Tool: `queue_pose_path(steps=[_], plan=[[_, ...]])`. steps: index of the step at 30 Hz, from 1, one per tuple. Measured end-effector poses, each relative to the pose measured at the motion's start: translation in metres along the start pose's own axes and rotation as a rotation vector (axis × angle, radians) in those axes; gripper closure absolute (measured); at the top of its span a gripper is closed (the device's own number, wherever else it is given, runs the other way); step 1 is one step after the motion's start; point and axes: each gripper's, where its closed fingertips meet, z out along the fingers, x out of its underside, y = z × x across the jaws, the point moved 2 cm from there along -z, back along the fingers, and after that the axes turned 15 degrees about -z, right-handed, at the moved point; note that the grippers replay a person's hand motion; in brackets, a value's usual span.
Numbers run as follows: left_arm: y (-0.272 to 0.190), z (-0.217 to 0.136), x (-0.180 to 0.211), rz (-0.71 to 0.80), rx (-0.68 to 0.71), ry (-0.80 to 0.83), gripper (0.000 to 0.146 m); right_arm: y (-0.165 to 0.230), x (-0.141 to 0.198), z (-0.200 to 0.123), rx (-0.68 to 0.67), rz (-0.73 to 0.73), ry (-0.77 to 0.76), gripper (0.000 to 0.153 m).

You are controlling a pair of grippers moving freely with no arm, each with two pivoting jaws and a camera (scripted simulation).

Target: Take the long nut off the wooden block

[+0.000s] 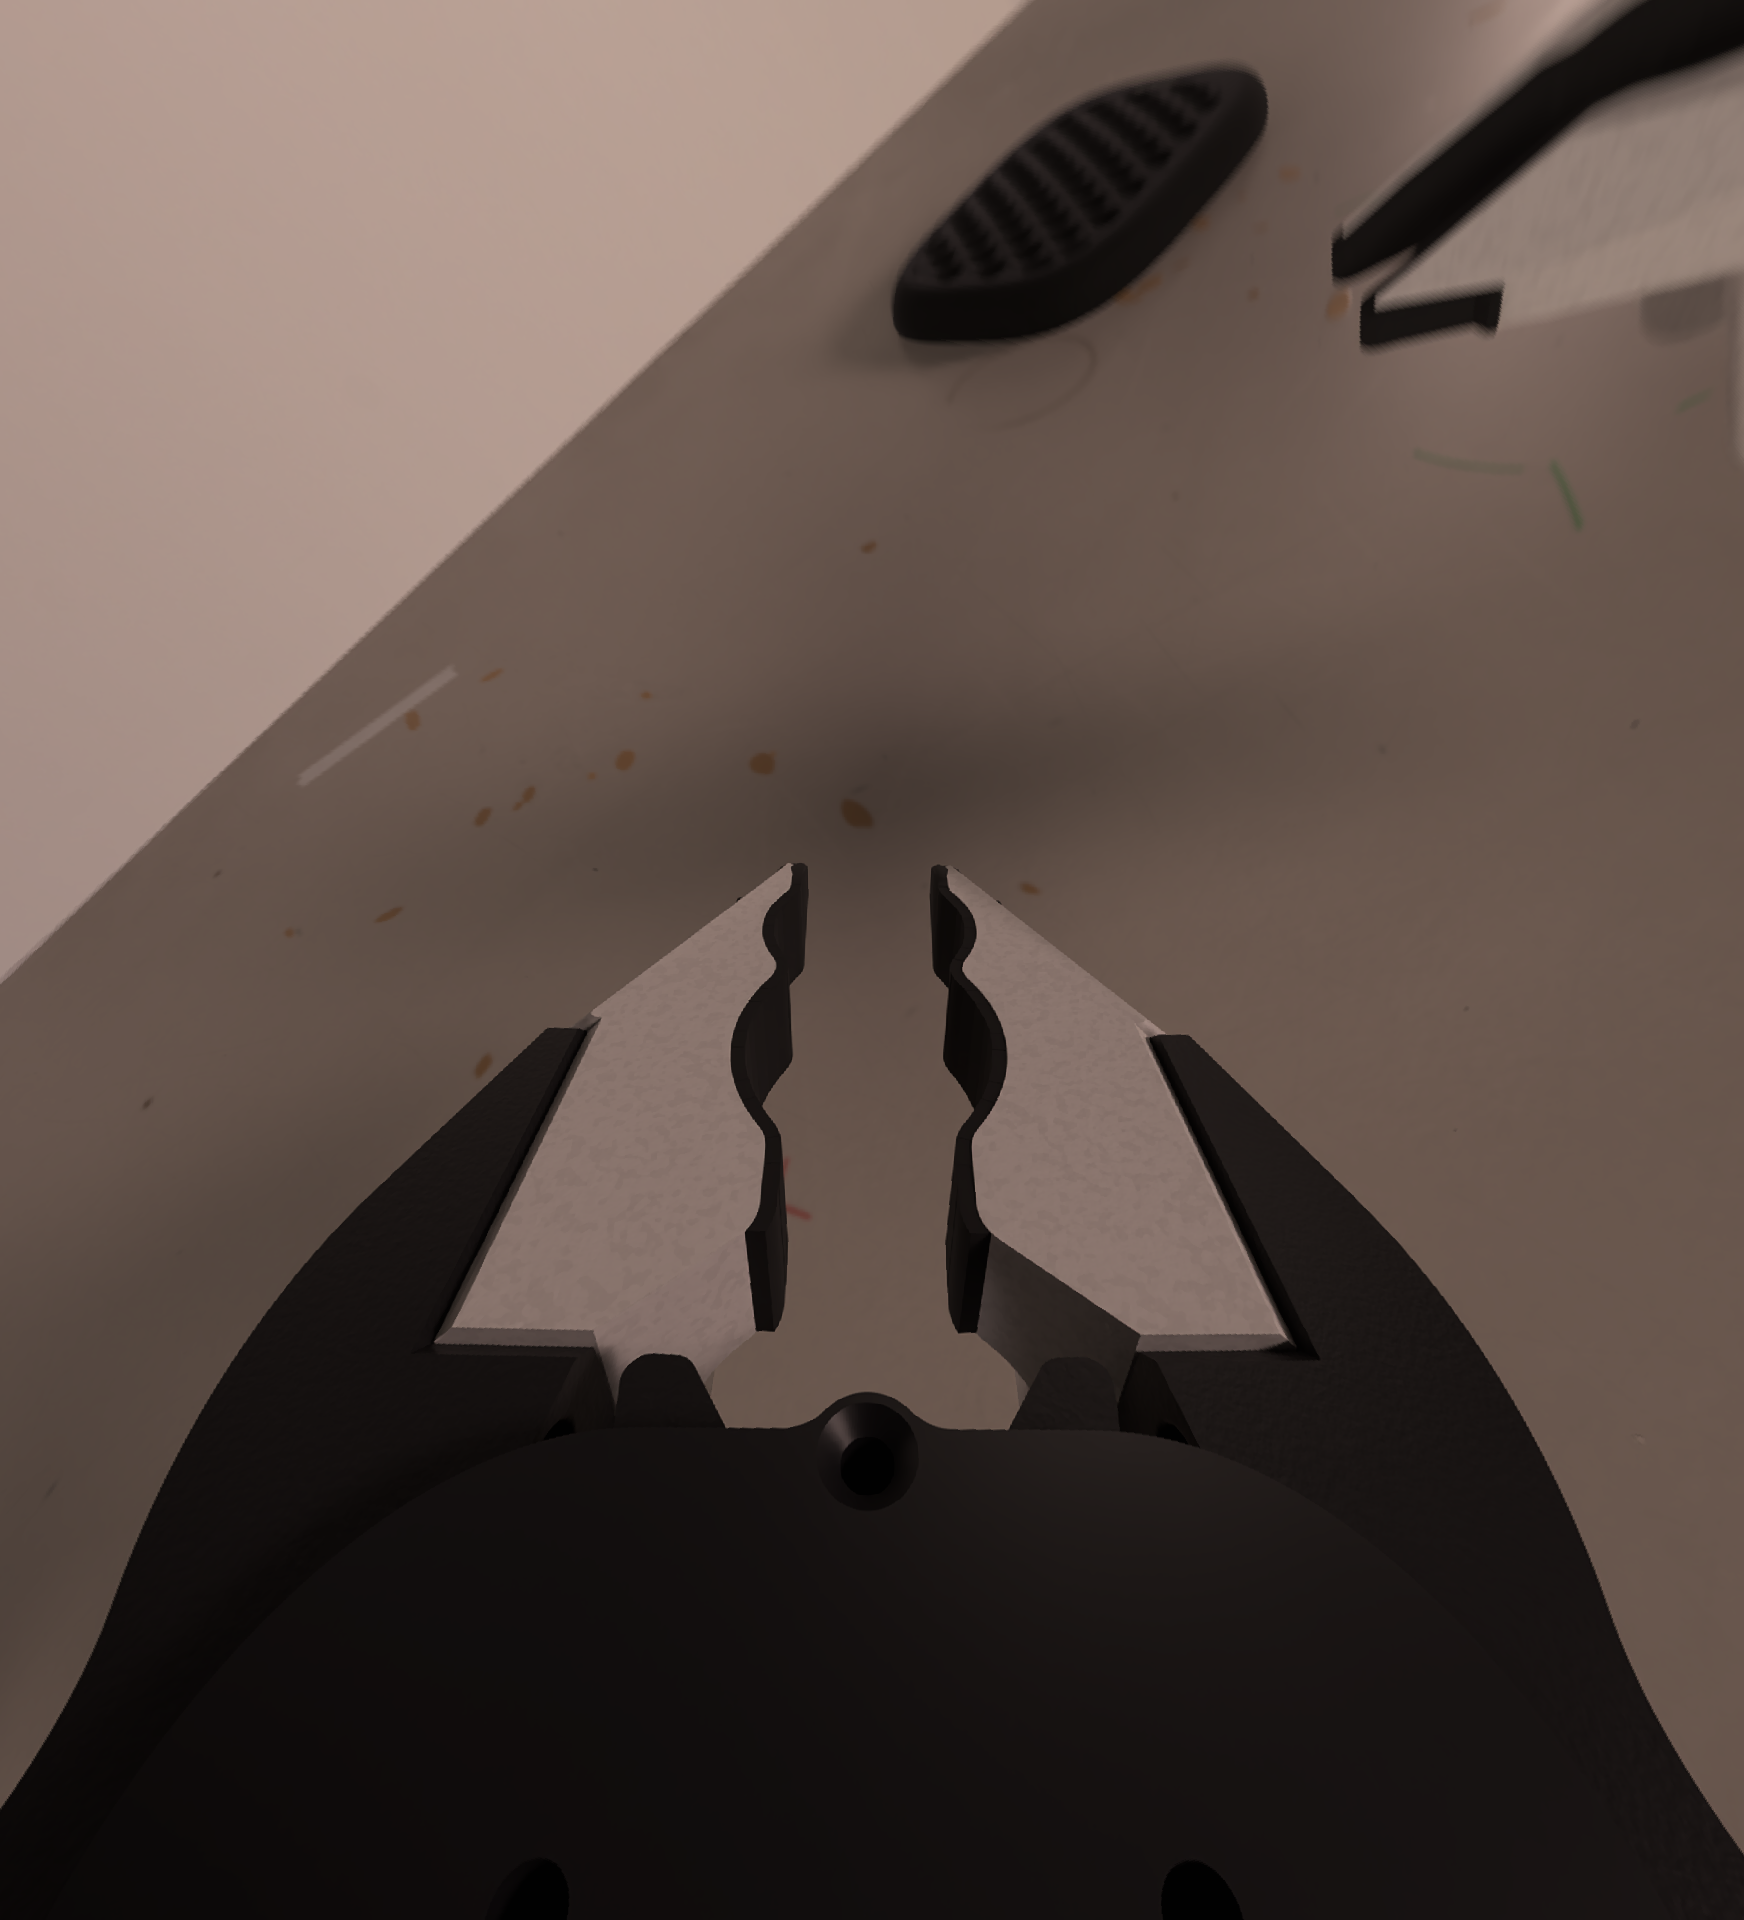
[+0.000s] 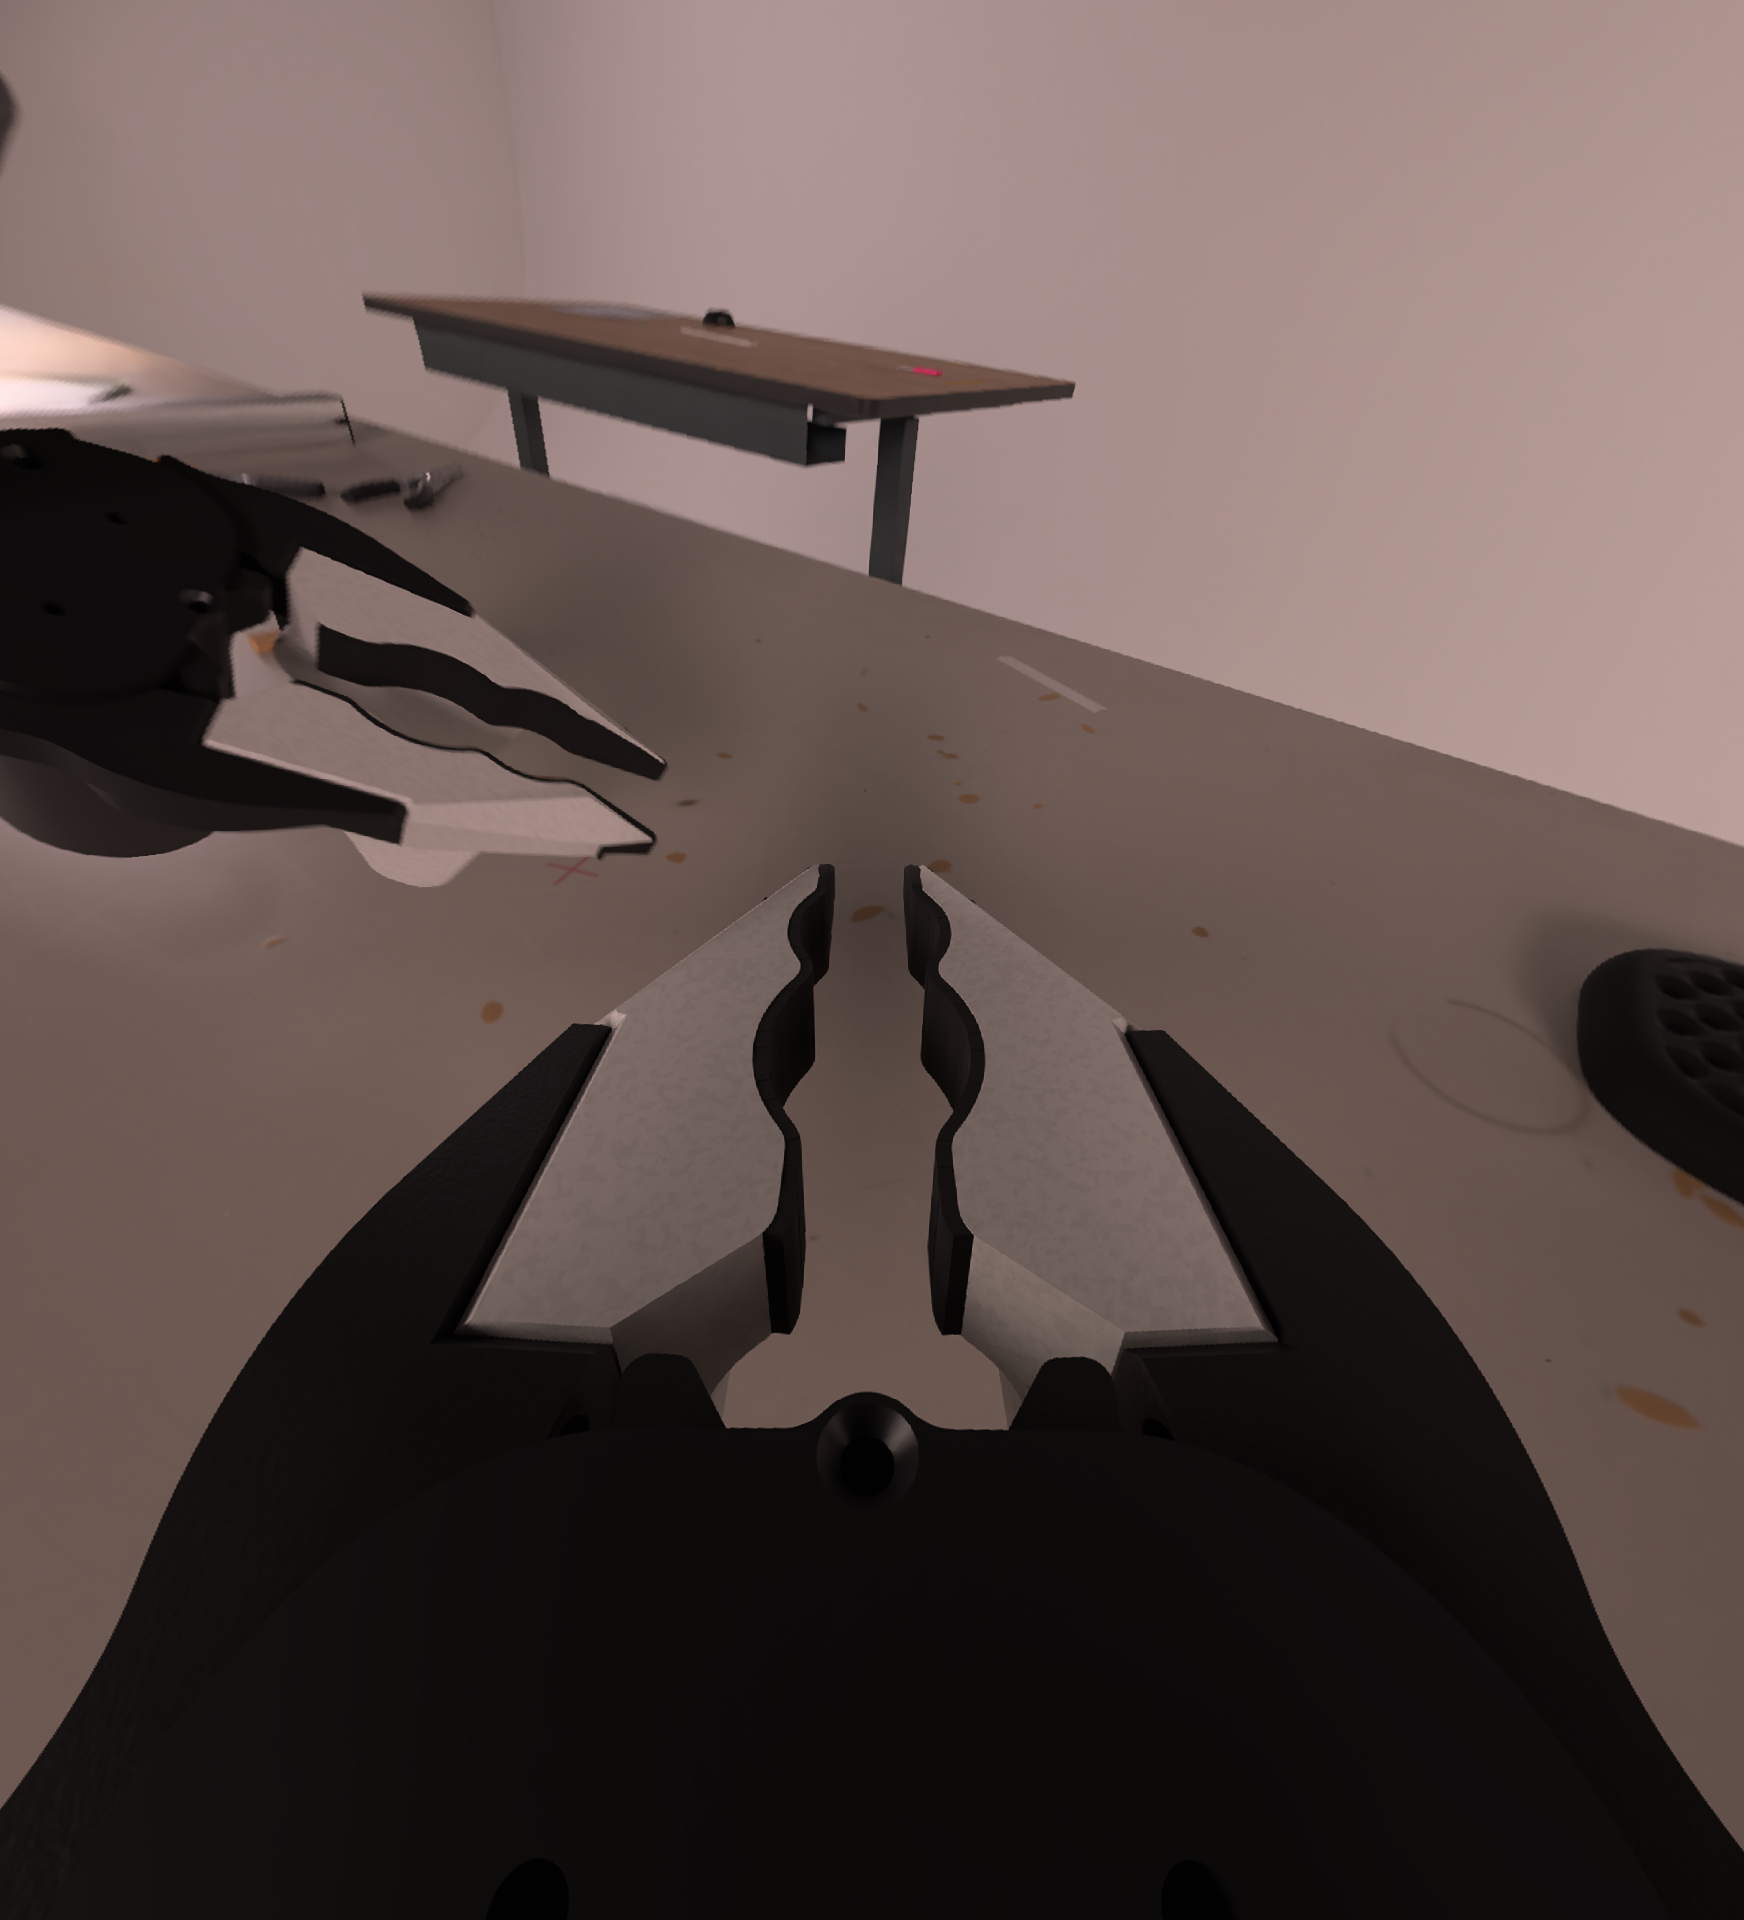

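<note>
Two claws hover low over a pale grey-brown bench (image 1: 1263, 831) speckled with small orange flecks. In the left wrist view, the left claw (image 1: 870, 878) points forward along the bench, its two white fingers with wavy black pads parted by a narrow gap and holding nothing. Ahead and slightly right of it lies a black oval pad (image 1: 1081, 203) with a honeycomb-textured top, flat on the bench near the far edge. In the upper right corner of that view, the tips of the right claw (image 1: 1367, 281) reach in, also empty. In the right wrist view, the right claw (image 2: 868, 878) likewise has its fingers slightly apart with only bare bench showing between them. The left claw (image 2: 655, 805) enters from the left side, tilted down toward the bench, its fingers apart and gripping nothing; a small red cross mark (image 2: 574, 871) sits on the bench just beneath its tips. The black oval pad (image 2: 1720, 1101) lies at the right edge. At the far left end of the bench are a few small dark items (image 2: 400, 486), too small to make out. Beyond the bench stands a brown-topped desk (image 2: 722, 364) on dark legs against a plain wall. Neither the long nut nor the wooden block can be seen in either view.
</note>
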Motion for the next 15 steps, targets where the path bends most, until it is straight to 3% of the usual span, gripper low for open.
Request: queue_pose_path(steps=[4,8,15], plan=[[0.018,-0.031,-0.021,-0.060,-0.056,-0.060,0.121,-0.005,0.009,0.001,0.021,0.058,-0.019,0.139],[0.052,-0.089,-0.028,-0.188,-0.161,-0.120,0.118,-0.002,0.020,0.006,-0.005,0.070,0.011,0.140],[0.157,-0.207,0.006,-0.415,-0.470,-0.164,0.120,0.007,0.018,0.011,-0.035,0.036,0.019,0.140]])
